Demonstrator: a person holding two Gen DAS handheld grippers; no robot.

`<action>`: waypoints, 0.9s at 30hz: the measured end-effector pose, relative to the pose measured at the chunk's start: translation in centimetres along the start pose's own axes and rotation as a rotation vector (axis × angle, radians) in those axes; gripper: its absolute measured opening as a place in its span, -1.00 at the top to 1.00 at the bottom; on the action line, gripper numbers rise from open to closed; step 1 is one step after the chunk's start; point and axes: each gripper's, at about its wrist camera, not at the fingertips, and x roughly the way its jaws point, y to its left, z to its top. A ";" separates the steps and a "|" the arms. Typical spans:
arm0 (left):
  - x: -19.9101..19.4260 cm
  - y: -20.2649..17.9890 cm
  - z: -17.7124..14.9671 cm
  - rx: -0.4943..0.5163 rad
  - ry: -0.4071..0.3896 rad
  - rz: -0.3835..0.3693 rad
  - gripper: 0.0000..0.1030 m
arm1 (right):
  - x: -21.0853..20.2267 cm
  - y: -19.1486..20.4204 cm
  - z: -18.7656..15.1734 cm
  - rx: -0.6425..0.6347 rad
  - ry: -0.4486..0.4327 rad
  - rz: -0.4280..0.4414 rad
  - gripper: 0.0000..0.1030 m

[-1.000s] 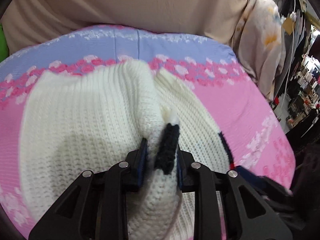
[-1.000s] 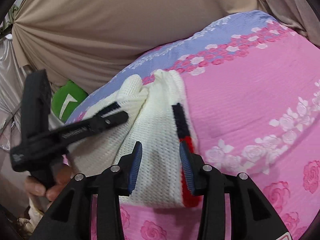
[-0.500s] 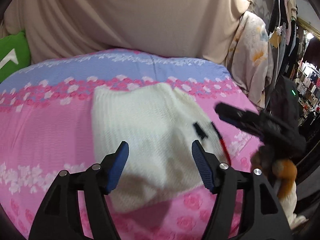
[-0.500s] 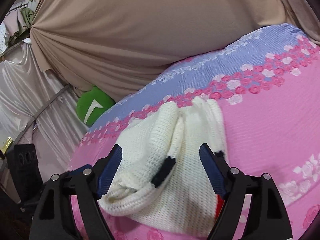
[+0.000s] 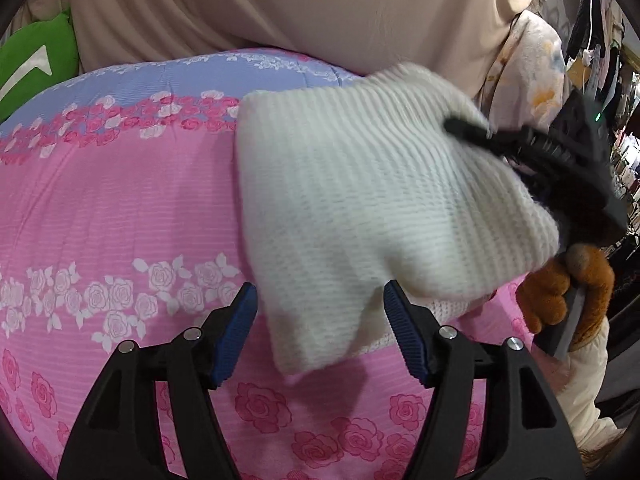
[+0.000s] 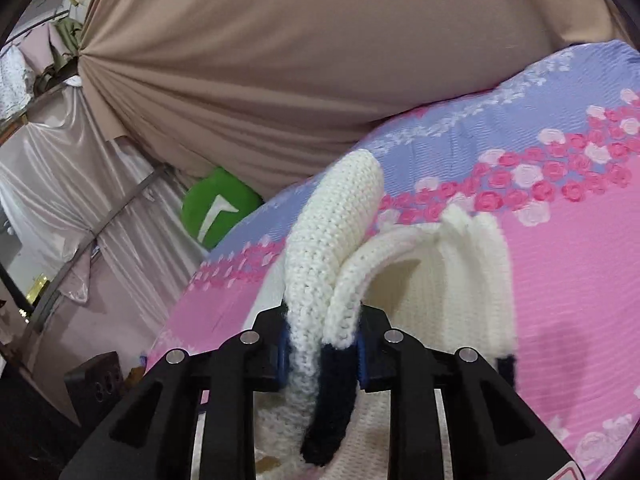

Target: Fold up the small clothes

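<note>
right wrist view: right gripper (image 6: 322, 338), jaws just closed, now clamped on a bunched edge of the knit garment (image 6: 452, 276), dark trim caught between the pads. half a second back they stood wide around it. left gripper (image 5: 322, 332): let go since a second ago, empty and apart, drawn back near the garment's front corner. likely reading: a fresh grip for the next fold. garment: cream ribbed knit, part lifted at the right, rest lying on the pink floral bedspread (image 5: 120, 208).
</note>
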 end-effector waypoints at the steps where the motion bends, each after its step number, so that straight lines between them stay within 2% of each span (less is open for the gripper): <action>1: 0.2 0.0 0.1 -0.002 0.000 -0.003 -0.23 | 1.1 -1.7 -0.3 0.027 0.052 -0.040 0.54; 2: 0.6 0.0 0.3 -0.011 0.006 -0.004 -0.23 | 2.4 -3.6 -1.0 0.065 0.108 -0.092 0.54; 3: 0.9 0.0 0.5 -0.022 0.011 -0.008 -0.23 | 2.3 -4.6 -1.5 0.092 0.097 -0.065 0.56; 4: 1.1 0.0 0.8 -0.029 0.012 -0.016 -0.23 | 1.6 -4.6 -1.6 0.112 0.077 -0.029 0.50; 8: 0.4 -0.8 1.9 -0.026 -0.030 -0.035 -0.23 | -2.4 -1.5 -1.8 0.032 -0.017 -0.076 0.25; 10: -0.1 -1.3 2.4 -0.013 -0.058 -0.031 -0.26 | -4.4 -0.2 -2.6 0.004 -0.033 -0.044 0.02; 12: 0.0 -1.5 2.8 -0.013 -0.063 -0.024 -0.31 | -5.3 1.4 -3.7 -0.035 -0.019 -0.024 -0.19; 15: 1.3 -1.5 2.8 -0.018 -0.035 -0.012 -0.31 | -4.7 2.7 -6.3 -0.104 0.050 -0.027 -0.22; 16: 1.9 -1.5 2.7 -0.020 -0.016 -0.010 -0.31 | -4.1 2.8 -7.1 -0.126 0.067 -0.054 -0.21; 17: 2.4 -1.6 2.4 -0.018 0.004 -0.001 -0.31 | -3.7 2.8 -7.6 -0.147 0.074 -0.090 -0.13; 18: 2.8 -1.7 2.1 -0.010 0.015 0.010 -0.31 | -3.7 2.4 -8.0 -0.157 0.076 -0.114 0.43; 19: 2.9 -1.9 1.8 0.003 0.023 0.021 -0.30 | -3.8 2.2 -8.1 -0.146 0.080 -0.102 0.83; 20: 3.0 -2.1 1.4 0.018 0.036 0.030 -0.30 | -5.0 1.9 -8.0 -0.106 0.042 -0.041 0.83; 22: 3.2 -1.9 0.7 0.030 0.067 0.048 -0.28 | -7.4 1.3 -7.8 -0.080 -0.019 -0.002 0.84; 25: 4.4 -0.8 -0.8 0.018 0.128 0.065 -0.27 | -7.4 -0.2 -8.2 -0.069 0.024 -0.081 0.84; 27: 5.3 -0.2 -1.5 -0.003 0.154 0.054 -0.28 | -5.1 -2.2 -9.9 -0.036 0.125 -0.172 0.85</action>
